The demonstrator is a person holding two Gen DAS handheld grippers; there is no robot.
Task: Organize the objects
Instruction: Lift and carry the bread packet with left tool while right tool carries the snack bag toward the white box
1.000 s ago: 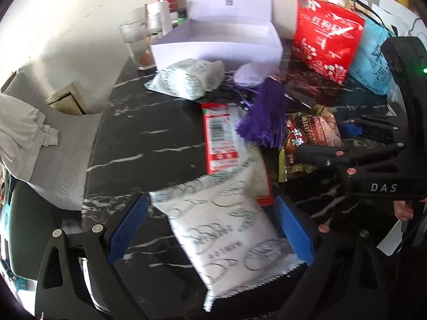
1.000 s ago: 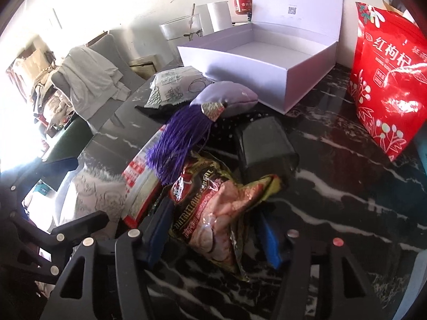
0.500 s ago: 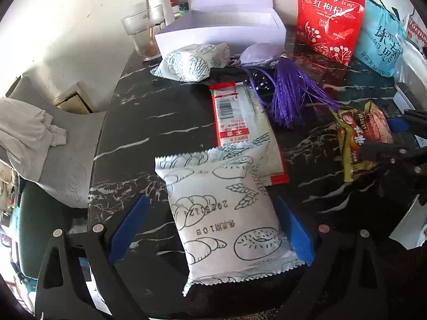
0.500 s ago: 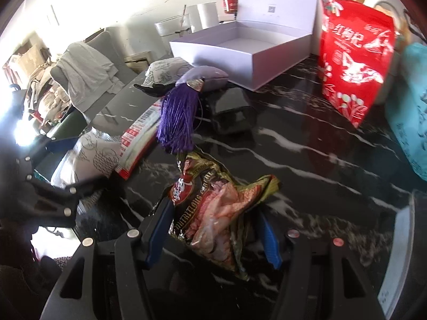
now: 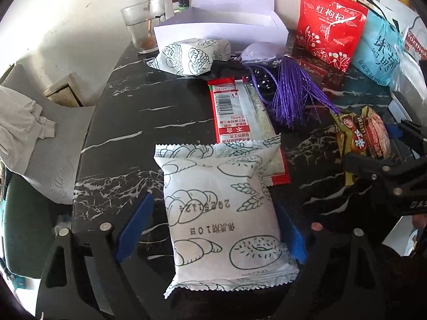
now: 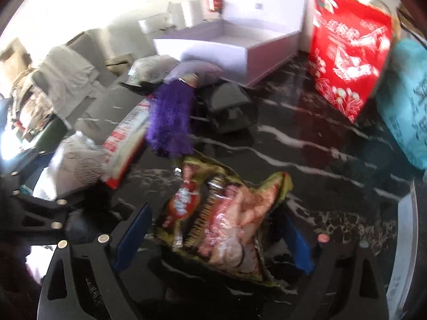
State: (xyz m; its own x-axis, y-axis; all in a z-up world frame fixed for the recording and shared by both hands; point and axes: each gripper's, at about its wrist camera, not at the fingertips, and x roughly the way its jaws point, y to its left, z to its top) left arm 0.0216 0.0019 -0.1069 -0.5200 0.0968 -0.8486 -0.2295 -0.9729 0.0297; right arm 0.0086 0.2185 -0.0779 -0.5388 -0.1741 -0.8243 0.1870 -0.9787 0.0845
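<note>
Bread pack [image 5: 224, 213] now square between left tool [image 5: 210, 229]; snack bag [image 6: 221, 218] released as right tool [image 6: 213, 237] opened.
Left pads have been closing, not yet pressing; both items are on the tabletop [image 5: 128, 133]. Grasping, then transfer to the box [image 5: 221, 28], is judged next.

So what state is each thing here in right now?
White box: lid up, empty as far as visible.
Bread packet: sealed, flat between the left gripper jaws, which have just been closing.
Snack bag: crumpled, between the right gripper jaws, just opened.
Glass: upright.
</note>
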